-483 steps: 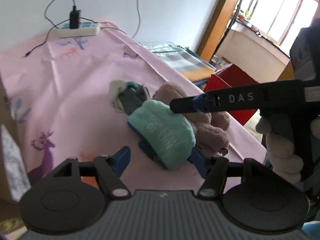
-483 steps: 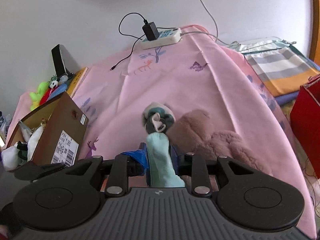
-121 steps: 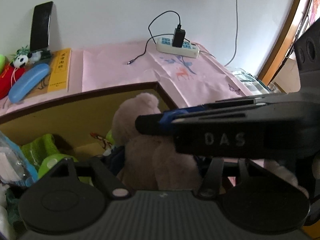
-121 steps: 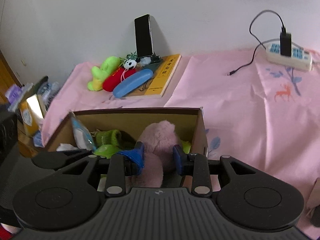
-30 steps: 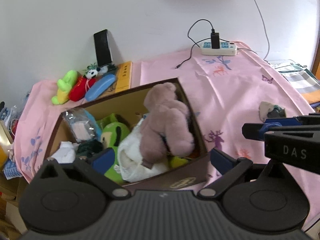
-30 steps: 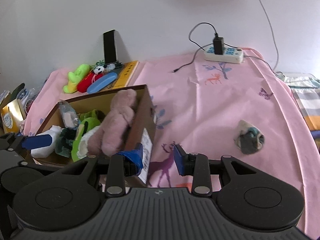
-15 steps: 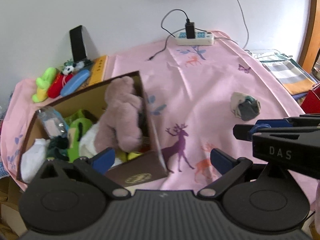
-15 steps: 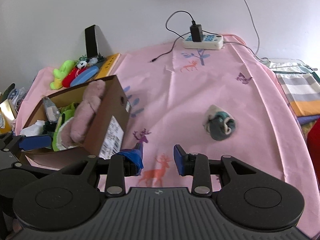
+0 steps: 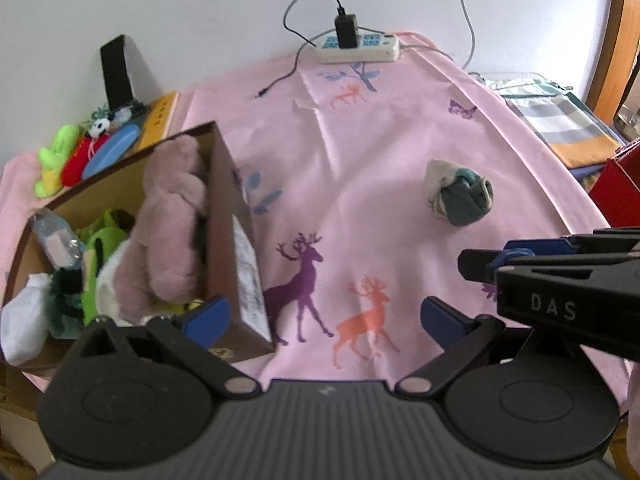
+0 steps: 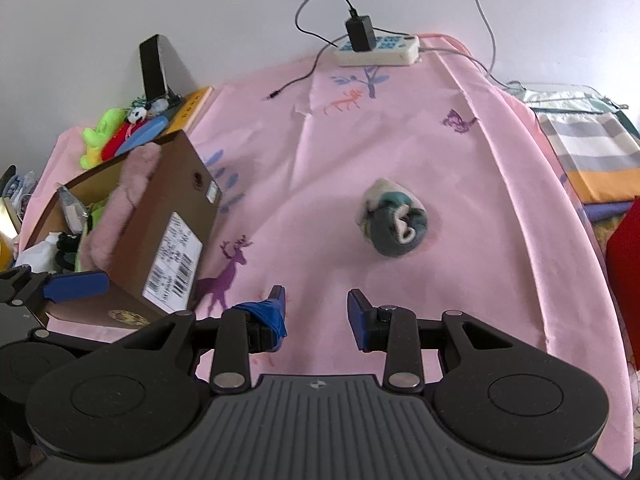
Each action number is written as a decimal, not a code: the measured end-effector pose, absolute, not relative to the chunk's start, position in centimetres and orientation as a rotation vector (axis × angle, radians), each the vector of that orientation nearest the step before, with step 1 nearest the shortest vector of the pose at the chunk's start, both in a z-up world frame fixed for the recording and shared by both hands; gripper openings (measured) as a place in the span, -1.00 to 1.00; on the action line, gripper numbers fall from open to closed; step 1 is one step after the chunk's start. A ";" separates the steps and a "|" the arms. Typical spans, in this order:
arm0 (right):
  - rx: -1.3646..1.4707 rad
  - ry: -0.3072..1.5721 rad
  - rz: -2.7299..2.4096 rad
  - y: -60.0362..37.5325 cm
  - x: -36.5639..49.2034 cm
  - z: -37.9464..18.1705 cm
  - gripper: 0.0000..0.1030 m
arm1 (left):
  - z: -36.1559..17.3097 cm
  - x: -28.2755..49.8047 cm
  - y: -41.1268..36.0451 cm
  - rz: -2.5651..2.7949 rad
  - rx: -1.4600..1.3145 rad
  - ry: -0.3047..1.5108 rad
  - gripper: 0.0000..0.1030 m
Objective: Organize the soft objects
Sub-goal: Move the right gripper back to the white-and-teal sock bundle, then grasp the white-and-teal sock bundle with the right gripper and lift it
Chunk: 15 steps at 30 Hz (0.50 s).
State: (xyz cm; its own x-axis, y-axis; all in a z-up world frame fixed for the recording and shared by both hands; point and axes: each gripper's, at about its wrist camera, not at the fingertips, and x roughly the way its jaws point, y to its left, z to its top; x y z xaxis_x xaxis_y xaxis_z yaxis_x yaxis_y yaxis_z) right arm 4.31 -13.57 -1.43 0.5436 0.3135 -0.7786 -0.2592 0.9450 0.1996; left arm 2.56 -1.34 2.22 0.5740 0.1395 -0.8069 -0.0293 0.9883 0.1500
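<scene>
A rolled grey, teal and white sock ball (image 9: 459, 197) lies alone on the pink cloth; it also shows in the right wrist view (image 10: 394, 217). A brown cardboard box (image 9: 234, 240) at the left holds a pink plush bear (image 9: 170, 224) and other soft things; the box also shows in the right wrist view (image 10: 168, 236). My left gripper (image 9: 324, 318) is open and empty above the cloth beside the box. My right gripper (image 10: 316, 312) is open and empty, short of the sock ball.
A white power strip (image 10: 376, 50) with a charger lies at the back by the wall. Green and red toys (image 10: 106, 136), a book and a phone stand at back left. Folded striped cloth (image 10: 588, 152) and a red box (image 10: 624, 264) are at the right.
Both grippers have swung right, away from the box and toward the sock ball, which is now nearer. The bear stays in the box.
</scene>
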 end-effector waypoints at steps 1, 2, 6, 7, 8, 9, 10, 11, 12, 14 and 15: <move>0.064 0.942 0.338 -13.8 4.5 -1.6 -0.67 | 2.0 2.8 -1.5 0.096 0.123 0.962 0.95; 0.064 0.946 0.336 -14.0 4.7 -1.7 -0.67 | 1.8 3.1 -1.7 0.092 0.122 0.969 0.95; 0.064 0.965 0.328 -15.0 5.4 -2.3 -0.67 | 0.9 4.1 -2.5 0.071 0.122 0.989 0.95; 0.064 0.969 0.325 -15.2 5.6 -2.5 -0.67 | 0.8 4.3 -2.7 0.067 0.123 0.993 0.95; 0.066 0.975 0.319 -15.5 5.8 -2.7 -0.67 | 0.5 4.6 -2.9 0.059 0.124 0.998 0.95; 0.069 0.979 0.316 -15.7 6.0 -2.8 -0.67 | 0.3 4.8 -3.0 0.053 0.123 1.002 0.95; 0.073 0.983 0.310 -16.0 6.2 -3.0 -0.67 | 0.0 5.1 -3.2 0.047 0.122 1.008 0.95; 0.078 0.987 0.305 -16.3 6.5 -3.1 -0.67 | -0.2 5.5 -3.3 0.040 0.119 1.014 0.95; 0.085 0.991 0.298 -16.7 6.8 -3.2 -0.67 | -0.5 5.8 -3.4 0.030 0.113 1.020 0.95; 0.098 0.996 0.281 -17.3 7.3 -3.4 -0.67 | -0.9 6.4 -3.6 0.000 0.091 1.024 0.95; 0.107 0.997 0.270 -17.7 7.6 -3.5 -0.67 | -1.1 6.8 -3.7 -0.020 0.077 1.022 0.95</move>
